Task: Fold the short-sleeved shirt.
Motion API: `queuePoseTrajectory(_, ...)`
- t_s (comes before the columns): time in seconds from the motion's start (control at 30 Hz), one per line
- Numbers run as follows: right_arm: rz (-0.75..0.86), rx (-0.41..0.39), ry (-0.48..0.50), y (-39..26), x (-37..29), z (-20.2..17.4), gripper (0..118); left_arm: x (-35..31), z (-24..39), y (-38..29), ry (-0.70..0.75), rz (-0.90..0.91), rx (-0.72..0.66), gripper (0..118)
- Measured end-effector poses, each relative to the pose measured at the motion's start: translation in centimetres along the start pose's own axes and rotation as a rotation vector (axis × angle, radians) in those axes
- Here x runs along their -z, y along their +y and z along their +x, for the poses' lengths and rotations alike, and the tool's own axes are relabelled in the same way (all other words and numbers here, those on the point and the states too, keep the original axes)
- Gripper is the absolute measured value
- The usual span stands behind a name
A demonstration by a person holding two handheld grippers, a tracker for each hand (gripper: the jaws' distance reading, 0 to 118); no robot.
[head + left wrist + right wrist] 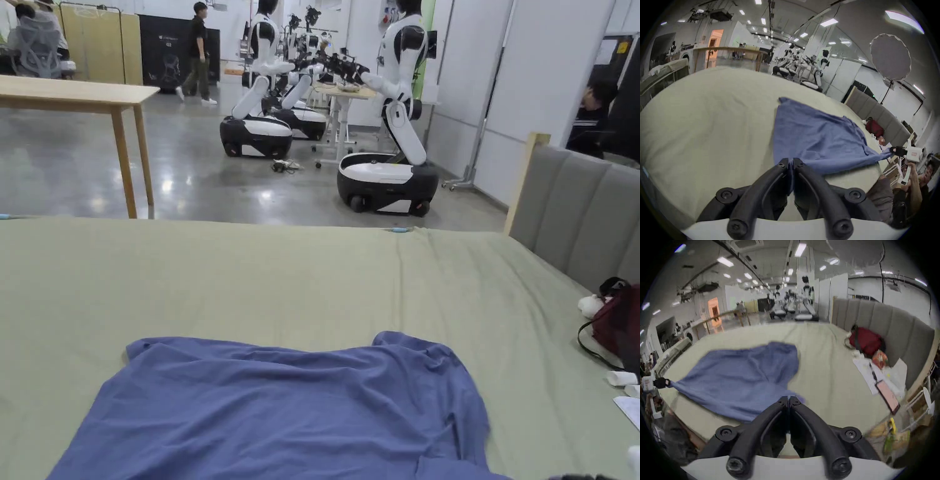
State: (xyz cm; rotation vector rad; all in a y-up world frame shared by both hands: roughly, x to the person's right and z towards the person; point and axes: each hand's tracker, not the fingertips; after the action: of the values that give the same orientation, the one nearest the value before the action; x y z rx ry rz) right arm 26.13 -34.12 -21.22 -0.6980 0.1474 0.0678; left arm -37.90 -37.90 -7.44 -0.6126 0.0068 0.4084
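Because each near corner of the crumpled blue cotton short-sleeved shirt [294, 406] is pinched between closed jaws, left hand-held gripper [791, 164] and right hand-held gripper [788, 400] apparently hold it stretched across the near part of the green-sheeted bed [250, 275] for flattening before folding.

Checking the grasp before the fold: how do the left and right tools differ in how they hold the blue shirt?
The left tool shows blue cloth running down between its jaws; the right tool shows cloth just at its tips. The left tool grips the near-left corner of the blue short-sleeved shirt, the right tool the near-right corner. Both are shut on the shirt, stretching its near edge over the green-sheeted bed.
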Motion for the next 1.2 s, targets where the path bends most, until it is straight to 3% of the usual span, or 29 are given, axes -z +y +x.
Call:
queuePoseTrajectory(0.1, -0.147, -0.023, -0.017, -2.0, 2.3, 0.0, 7, 1.0, -0.5, -1.2, 0.020, -0.048, 0.000, 3)
queuePoseTrajectory(0.27, -0.187, -0.019, -0.016, -3.0, 4.2, 0.1, 7, 1.6, -0.7, -1.3, 0.025, -0.064, -0.014, 3)
queuePoseTrajectory(0.3, -0.183, 0.000, 0.003, -2.9, 4.0, 0.2, 11, 1.3, -0.7, -1.1, 0.017, -0.053, -0.012, 3)
queuePoseTrajectory(0.33, -0.156, 0.017, 0.002, -2.9, 3.5, 0.2, 24, 1.0, -0.6, -0.8, 0.007, -0.038, -0.019, 8)
queuePoseTrajectory(0.37, -0.109, 0.032, 0.006, -2.8, 2.8, 0.3, 61, 0.5, -0.4, -0.6, 0.016, -0.014, -0.027, 34)
queuePoseTrajectory(0.4, -0.059, 0.036, 0.015, -2.6, 1.8, 0.5, 86, -0.1, -0.3, -0.3, 0.035, 0.005, -0.037, 76)
queuePoseTrajectory(0.43, 0.000, 0.049, 0.018, -2.4, 0.4, 0.5, 91, -0.5, -0.3, -0.1, 0.037, 0.000, -0.041, 113)
queuePoseTrajectory(0.47, 0.041, 0.067, 0.015, -2.3, -1.5, 0.3, 91, -1.8, -0.4, -0.2, 0.026, 0.012, -0.044, 117)
queuePoseTrajectory(0.57, 0.183, 0.123, 0.050, -2.7, -6.9, -0.4, 91, -5.1, 0.3, -0.7, 0.018, 0.082, -0.055, 115)
queuePoseTrajectory(0.6, 0.215, 0.132, 0.077, -3.2, -8.5, -0.8, 91, -6.1, 0.5, -1.1, 0.026, 0.102, -0.058, 111)
queuePoseTrajectory(0.63, 0.231, 0.131, 0.102, -3.6, -9.7, -1.2, 90, -7.2, 0.7, -1.7, 0.035, 0.131, -0.058, 99)
queuePoseTrajectory(0.67, 0.240, 0.132, 0.108, -4.1, -10.5, -1.6, 76, -7.2, 0.8, -1.7, 0.036, 0.168, -0.059, 66)
queuePoseTrajectory(0.7, 0.239, 0.128, 0.098, -4.6, -11.2, -2.1, 44, -7.8, 1.0, -2.1, 0.045, 0.163, -0.049, 28)
queuePoseTrajectory(0.73, 0.245, 0.125, 0.086, -5.0, -11.5, -2.6, 2, -8.1, 1.2, -2.5, 0.061, 0.171, -0.043, 0)
queuePoseTrajectory(0.8, 0.245, 0.125, 0.043, -5.8, -11.9, -3.3, 3, -8.7, 1.0, -2.8, 0.087, 0.185, -0.054, 0)
queuePoseTrajectory(0.9, 0.210, 0.146, 0.080, -6.2, -11.4, -3.0, 3, -9.0, 1.2, -2.8, 0.095, 0.167, -0.069, 0)
queuePoseTrajectory(1.03, 0.211, 0.150, 0.085, -6.0, -11.2, -3.0, 3, -7.7, 2.6, -2.0, 0.189, 0.152, 0.016, 0)
queuePoseTrajectory(1.07, 0.213, 0.151, 0.089, -6.0, -11.2, -3.0, 3, -6.9, 2.4, -1.8, 0.210, 0.150, 0.032, 3)
queuePoseTrajectory(1.1, 0.214, 0.152, 0.100, -5.9, -11.2, -3.0, 3, -5.8, 2.4, -1.4, 0.250, 0.122, 0.049, 23)
queuePoseTrajectory(1.13, 0.215, 0.152, 0.108, -5.8, -10.7, -2.9, 3, -4.2, 2.4, -0.9, 0.278, 0.067, 0.067, 63)
queuePoseTrajectory(1.17, 0.214, 0.152, 0.112, -5.8, -10.6, -2.9, 3, -2.9, 2.3, -1.0, 0.298, -0.022, 0.069, 116)
queuePoseTrajectory(1.2, 0.212, 0.154, 0.121, -5.8, -10.5, -2.9, 3, -1.7, 2.1, -0.7, 0.284, 0.023, 0.096, 116)
